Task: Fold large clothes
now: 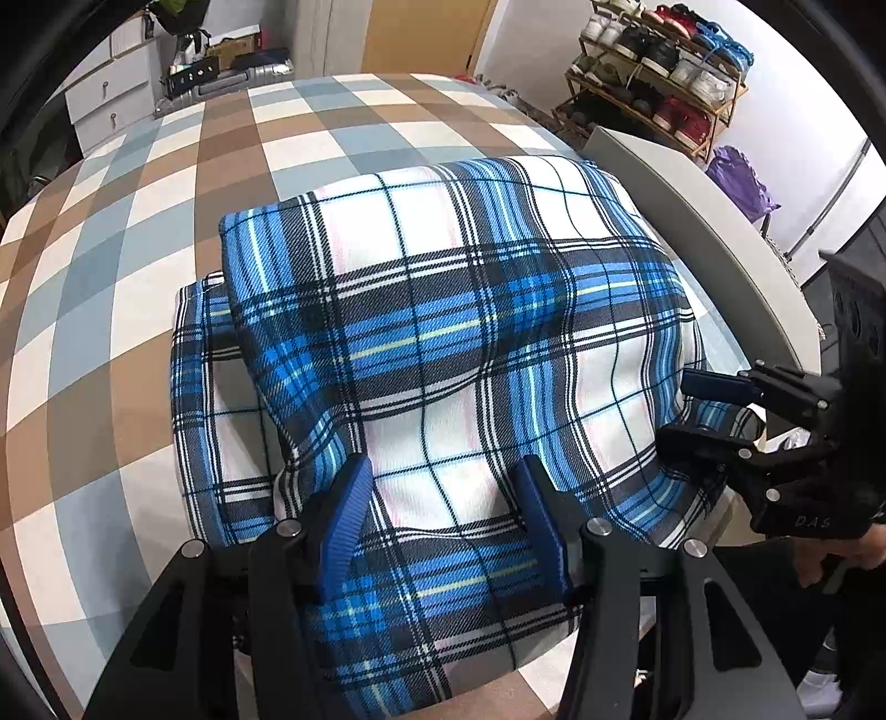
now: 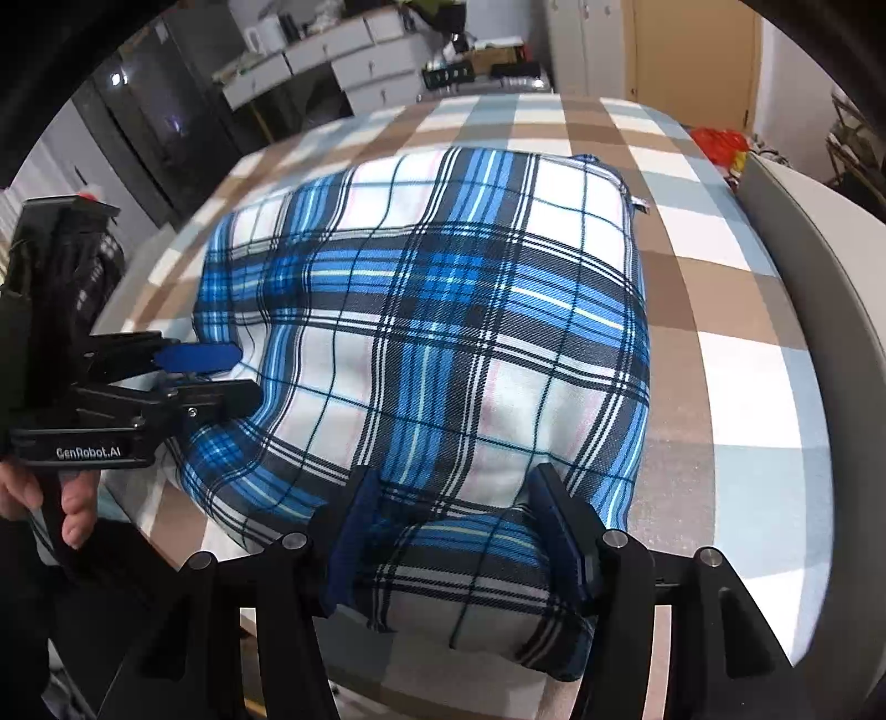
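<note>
Plaid garment [image 1: 443, 332] lies folded on checkered bed [image 1: 138, 277]. Left tongs [image 1: 443, 526] and right tongs [image 2: 459, 531] gape wide, astride the near edge, gripping nothing. Risk: closing may pinch only the top layer, and the fold slips.

This is a bedroom in a home. A bed [image 1: 166, 232] under a brown, grey-blue and white checked cover fills the middle. Beyond its far end stand white drawer units [image 1: 111, 94], a suitcase [image 1: 232, 77] and a wooden door [image 1: 426, 33]. To the right of the bed, a wooden shoe rack [image 1: 659, 72] holds many pairs of sneakers, with a purple bag [image 1: 739, 180] just beside it.
</note>
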`<state>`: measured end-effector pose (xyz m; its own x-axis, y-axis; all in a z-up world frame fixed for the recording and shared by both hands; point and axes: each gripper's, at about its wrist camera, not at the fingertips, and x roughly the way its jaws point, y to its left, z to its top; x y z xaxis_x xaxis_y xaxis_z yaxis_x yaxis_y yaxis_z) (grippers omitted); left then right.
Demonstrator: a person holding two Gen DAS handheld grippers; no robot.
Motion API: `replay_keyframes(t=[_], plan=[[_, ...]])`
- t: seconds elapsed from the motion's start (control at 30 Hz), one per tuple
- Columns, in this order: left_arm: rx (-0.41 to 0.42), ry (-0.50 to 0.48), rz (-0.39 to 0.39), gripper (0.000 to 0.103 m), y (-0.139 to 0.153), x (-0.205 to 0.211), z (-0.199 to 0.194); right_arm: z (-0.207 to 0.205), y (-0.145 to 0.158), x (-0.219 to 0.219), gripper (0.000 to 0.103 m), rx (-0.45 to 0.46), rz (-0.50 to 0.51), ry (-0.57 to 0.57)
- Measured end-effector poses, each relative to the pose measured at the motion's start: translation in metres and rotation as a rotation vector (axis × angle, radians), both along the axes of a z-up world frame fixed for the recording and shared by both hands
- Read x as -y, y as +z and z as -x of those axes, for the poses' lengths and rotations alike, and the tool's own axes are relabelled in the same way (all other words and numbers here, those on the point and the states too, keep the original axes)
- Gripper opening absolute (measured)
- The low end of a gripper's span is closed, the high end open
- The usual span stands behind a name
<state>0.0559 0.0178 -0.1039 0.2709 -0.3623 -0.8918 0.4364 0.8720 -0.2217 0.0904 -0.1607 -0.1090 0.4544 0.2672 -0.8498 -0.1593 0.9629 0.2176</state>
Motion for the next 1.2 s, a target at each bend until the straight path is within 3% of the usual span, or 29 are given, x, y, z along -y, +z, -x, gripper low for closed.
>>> replay_keyframes(t=[0.13,0.3,0.4,0.57,0.8,1.0,1.13,1.2], plan=[[0.010,-0.005,0.075,0.048,0.020,-0.003,-0.003,0.019,-0.004,0.012,0.060,0.114,-0.110,-0.056],[0.088,-0.060,0.174,0.048,0.053,0.008,-0.012,0.019,0.002,0.023,0.060,0.093,-0.205,-0.098],[0.107,-0.039,0.167,0.049,0.052,0.016,-0.029,0.017,0.003,0.028,0.061,0.078,-0.247,-0.101],[0.032,0.019,0.187,0.048,0.026,0.019,-0.066,0.016,0.003,0.036,0.061,0.067,-0.299,-0.086],[-0.094,0.064,0.244,0.047,0.004,0.012,-0.081,0.013,0.001,0.037,0.061,0.044,-0.322,-0.063],[-0.041,0.053,0.233,0.048,0.015,0.010,-0.066,0.015,0.001,0.042,0.061,0.041,-0.348,-0.060],[-0.019,0.008,0.179,0.048,0.040,0.001,-0.032,0.022,0.010,0.050,0.062,0.062,-0.404,-0.076],[-0.032,-0.021,0.143,0.048,0.039,-0.002,-0.014,0.027,0.017,0.046,0.062,0.092,-0.394,-0.047]])
